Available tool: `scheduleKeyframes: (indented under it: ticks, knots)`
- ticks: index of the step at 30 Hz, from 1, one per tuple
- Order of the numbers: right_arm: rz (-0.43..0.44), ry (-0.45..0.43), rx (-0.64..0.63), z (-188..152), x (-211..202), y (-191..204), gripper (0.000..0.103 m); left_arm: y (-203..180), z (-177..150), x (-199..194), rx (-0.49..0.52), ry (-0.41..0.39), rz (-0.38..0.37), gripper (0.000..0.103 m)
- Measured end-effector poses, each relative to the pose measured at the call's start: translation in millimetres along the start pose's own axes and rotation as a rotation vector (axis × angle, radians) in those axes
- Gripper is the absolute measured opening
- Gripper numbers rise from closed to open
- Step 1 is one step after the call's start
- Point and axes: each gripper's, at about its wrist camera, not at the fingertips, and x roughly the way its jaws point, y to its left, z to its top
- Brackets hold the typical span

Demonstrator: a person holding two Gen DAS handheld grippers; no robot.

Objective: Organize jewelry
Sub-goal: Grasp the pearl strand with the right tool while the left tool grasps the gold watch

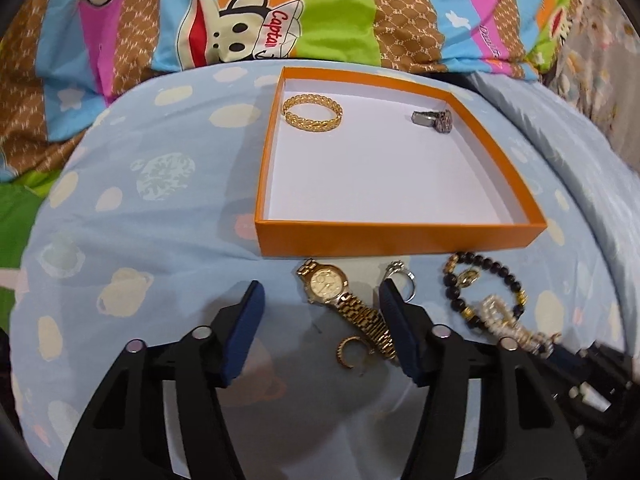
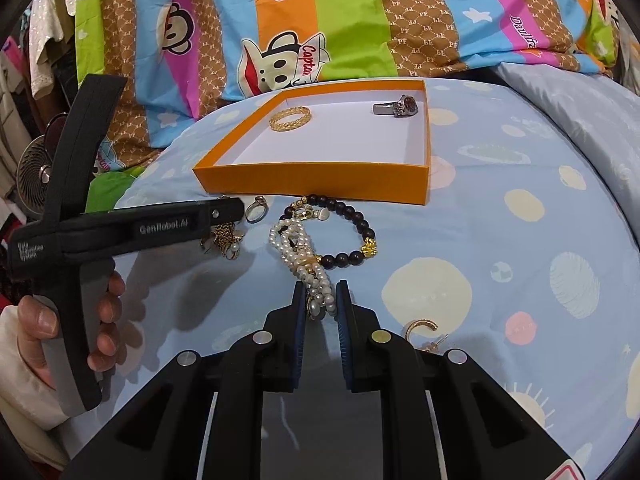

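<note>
An orange box (image 1: 400, 236) holds a gold bangle (image 1: 313, 113) and a dark watch (image 1: 434, 120). In front of it a gold watch (image 1: 328, 286) lies on the bed between the wide-apart fingers of my left gripper (image 1: 320, 286), which is open; its right finger covers part of the band. A gold hoop earring (image 1: 346, 352) lies nearer. My right gripper (image 2: 320, 292) is shut on a pearl strand (image 2: 288, 240), which trails over a black bead bracelet (image 2: 352, 216). A silver ring (image 2: 256, 208) sits by the left gripper (image 2: 224, 212).
Everything lies on a light blue bedsheet (image 2: 500, 240) with planet prints. A striped cartoon quilt (image 2: 352, 20) is heaped behind the box. Another gold hoop earring (image 2: 420, 326) rests right of my right gripper. A hand (image 2: 108, 320) holds the left gripper's handle.
</note>
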Motion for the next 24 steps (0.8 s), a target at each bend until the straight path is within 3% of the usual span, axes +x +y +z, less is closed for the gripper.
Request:
scheduleKeyframes:
  ticks: [4, 12, 17, 24]
  knots:
    - [0.005, 0.000, 0.012, -0.4, 0.0, -1.5, 0.014, 8.2, -5.1, -4.4, 0.034, -0.017, 0.024, 0.053]
    - [0.011, 0.007, 0.019, -0.6, 1.8, -1.5, 0.014, 10.9, -1.3, -1.0, 0.004, -0.024, 0.035, 0.052]
    - [0.004, 0.003, 0.015, -0.2, 1.6, -0.6, 0.014, 3.3, -2.0, -2.1, 0.022, -0.031, 0.005, 0.024]
    - [0.006, -0.017, 0.008, 0.1, -1.6, 4.2, 0.014, 6.8, -5.8, -8.1, -0.005, -0.025, -0.051, 0.022]
